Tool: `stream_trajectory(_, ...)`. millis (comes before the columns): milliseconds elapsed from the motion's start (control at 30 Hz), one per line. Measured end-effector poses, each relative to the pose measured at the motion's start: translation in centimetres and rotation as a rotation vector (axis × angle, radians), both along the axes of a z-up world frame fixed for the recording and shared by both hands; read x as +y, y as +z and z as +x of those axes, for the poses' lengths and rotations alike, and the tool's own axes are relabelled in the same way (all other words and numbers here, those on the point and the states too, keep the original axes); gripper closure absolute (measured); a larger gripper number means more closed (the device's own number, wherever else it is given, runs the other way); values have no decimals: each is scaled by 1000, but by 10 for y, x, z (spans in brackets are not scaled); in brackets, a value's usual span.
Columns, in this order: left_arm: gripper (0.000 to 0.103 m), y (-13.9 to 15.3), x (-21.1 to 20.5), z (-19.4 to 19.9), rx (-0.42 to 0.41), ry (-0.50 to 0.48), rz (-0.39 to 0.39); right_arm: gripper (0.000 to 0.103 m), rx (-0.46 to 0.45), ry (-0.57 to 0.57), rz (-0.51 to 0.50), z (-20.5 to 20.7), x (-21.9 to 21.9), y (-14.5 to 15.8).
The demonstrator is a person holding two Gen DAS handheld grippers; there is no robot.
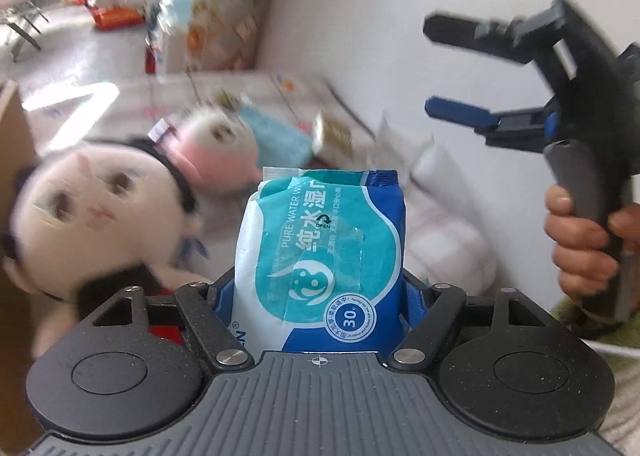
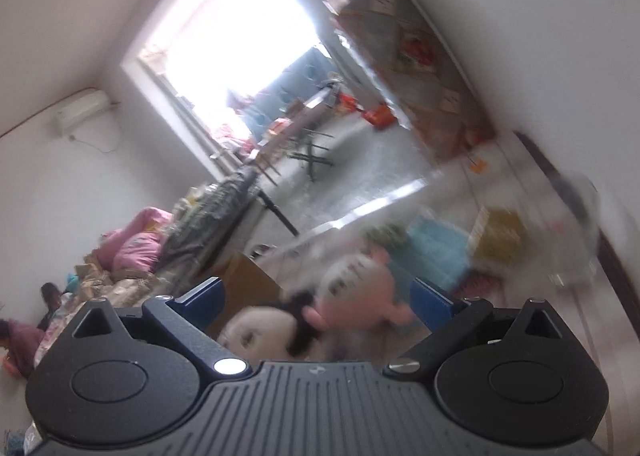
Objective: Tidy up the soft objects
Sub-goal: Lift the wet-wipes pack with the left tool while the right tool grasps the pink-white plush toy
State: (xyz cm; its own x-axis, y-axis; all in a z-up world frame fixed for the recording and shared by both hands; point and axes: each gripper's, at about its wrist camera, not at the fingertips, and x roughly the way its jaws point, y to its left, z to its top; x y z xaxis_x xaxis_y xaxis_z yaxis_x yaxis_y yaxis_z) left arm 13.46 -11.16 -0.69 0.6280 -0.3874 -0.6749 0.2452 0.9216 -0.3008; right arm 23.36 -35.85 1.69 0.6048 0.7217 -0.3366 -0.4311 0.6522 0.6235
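Now carrying a pack of wet wipes (image 1: pixel 320 256), clamped upright between the pads of the left gripper (image 1: pixel 320 288) and lifted clear of the pale floor (image 1: pixel 120 104), where a black-and-white plush doll (image 1: pixel 100 208), a pink plush toy (image 1: pixel 216 148) and a folded blue cloth (image 1: pixel 276 132) lie close together. Off to the side, held in a hand (image 1: pixel 580 244), the right gripper (image 2: pixel 316 300) with fingers spread apart and nothing between them. Next, probably: moving the pack across to the cardboard box (image 2: pixel 244 280) beside the toys and letting go only once above its opening, with the grip kept gentle so as not to crush the soft pack.
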Motion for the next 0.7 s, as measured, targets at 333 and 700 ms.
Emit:
stream_trajectory(333, 28, 39, 86, -24, -116, 240, -31, 0, 153, 96, -68, 86, 68, -30)
stream_trajectory(700, 28, 47, 144, -32, -151, 418, -28, 0, 326, 113, -293, 156, 143, -100)
